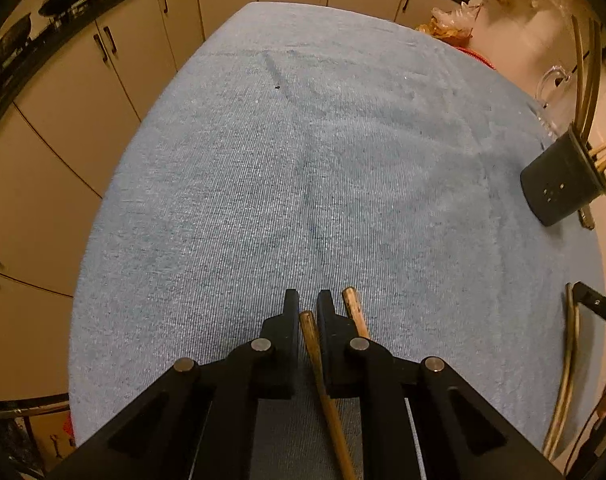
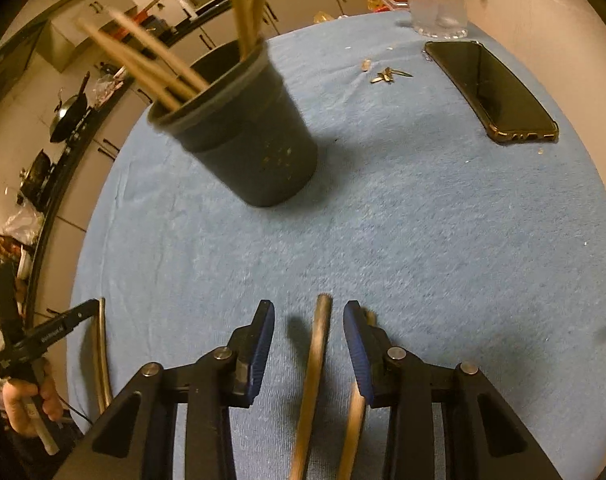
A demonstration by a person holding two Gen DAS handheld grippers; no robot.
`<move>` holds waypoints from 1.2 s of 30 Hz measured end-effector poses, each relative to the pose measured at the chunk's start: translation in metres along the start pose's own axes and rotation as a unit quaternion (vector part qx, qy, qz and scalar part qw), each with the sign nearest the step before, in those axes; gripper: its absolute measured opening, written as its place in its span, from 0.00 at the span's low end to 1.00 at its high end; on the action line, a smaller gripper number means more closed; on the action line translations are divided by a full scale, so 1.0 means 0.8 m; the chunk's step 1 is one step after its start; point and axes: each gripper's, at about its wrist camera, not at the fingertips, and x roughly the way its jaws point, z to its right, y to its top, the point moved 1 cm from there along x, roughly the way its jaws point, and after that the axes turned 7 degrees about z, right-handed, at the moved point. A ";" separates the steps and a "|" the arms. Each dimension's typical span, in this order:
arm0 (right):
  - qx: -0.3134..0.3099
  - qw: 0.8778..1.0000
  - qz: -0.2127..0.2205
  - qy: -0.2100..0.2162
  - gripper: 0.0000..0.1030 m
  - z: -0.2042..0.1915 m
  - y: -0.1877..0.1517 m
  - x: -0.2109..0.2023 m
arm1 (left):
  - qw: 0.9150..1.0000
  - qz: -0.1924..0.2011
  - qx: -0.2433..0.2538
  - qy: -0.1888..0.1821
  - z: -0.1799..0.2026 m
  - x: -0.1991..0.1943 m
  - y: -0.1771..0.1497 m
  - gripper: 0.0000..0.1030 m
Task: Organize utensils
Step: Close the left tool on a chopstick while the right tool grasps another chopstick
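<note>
Here my left gripper point(image 1: 307, 300) is pinched onto one chopstick point(image 1: 315, 356), its lower end cut off; a second chopstick point(image 1: 355, 312) is half hidden beside it. My right gripper point(image 2: 309, 316) stands part open around a blurred stick point(image 2: 317, 344), pads apart from it. Holder cup point(image 2: 243, 132) ahead, phone point(image 2: 491, 88) near the towel point(image 2: 423, 220) edge.

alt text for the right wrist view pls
The right hand-held gripper hangs open over a blue-covered table, one chopstick between its blue pads. Ahead stands a dark utensil cup holding more chopsticks, with a phone at right.
</note>
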 end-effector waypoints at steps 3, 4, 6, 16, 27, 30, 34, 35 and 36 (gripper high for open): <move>0.011 1.000 -0.008 0.009 0.38 0.004 0.006 0.002 | 0.999 -0.011 -0.023 -0.028 -0.014 0.006 0.004 0.11; 0.011 1.000 -0.011 0.011 0.38 0.004 0.007 0.003 | 0.999 -0.014 -0.027 -0.034 -0.020 0.009 0.006 0.11; 0.005 1.000 -0.014 0.006 0.38 0.002 0.007 0.007 | 0.998 -0.021 -0.037 -0.045 -0.024 0.012 0.008 0.10; -0.105 0.990 0.004 -0.091 0.12 -0.040 -0.001 0.017 | 0.999 -0.025 -0.012 -0.019 -0.005 0.021 0.017 0.10; -0.110 0.992 0.026 -0.052 0.08 -0.041 0.001 -0.008 | 0.999 -0.020 -0.043 -0.025 -0.011 0.021 0.021 0.01; -0.114 0.992 0.018 -0.058 0.08 -0.040 0.001 -0.005 | 0.998 -0.027 -0.052 -0.027 -0.018 0.019 0.016 0.05; -0.106 0.993 0.011 -0.059 0.08 -0.036 -0.002 0.006 | 0.998 -0.020 -0.052 -0.029 -0.017 0.001 0.009 0.26; -0.105 0.993 0.009 -0.059 0.08 -0.036 -0.004 0.006 | 0.998 -0.017 -0.050 -0.027 -0.016 -0.002 0.007 0.30; -0.104 0.993 0.008 -0.059 0.08 -0.036 -0.005 0.007 | 0.998 -0.018 -0.047 -0.026 -0.015 -0.004 0.005 0.32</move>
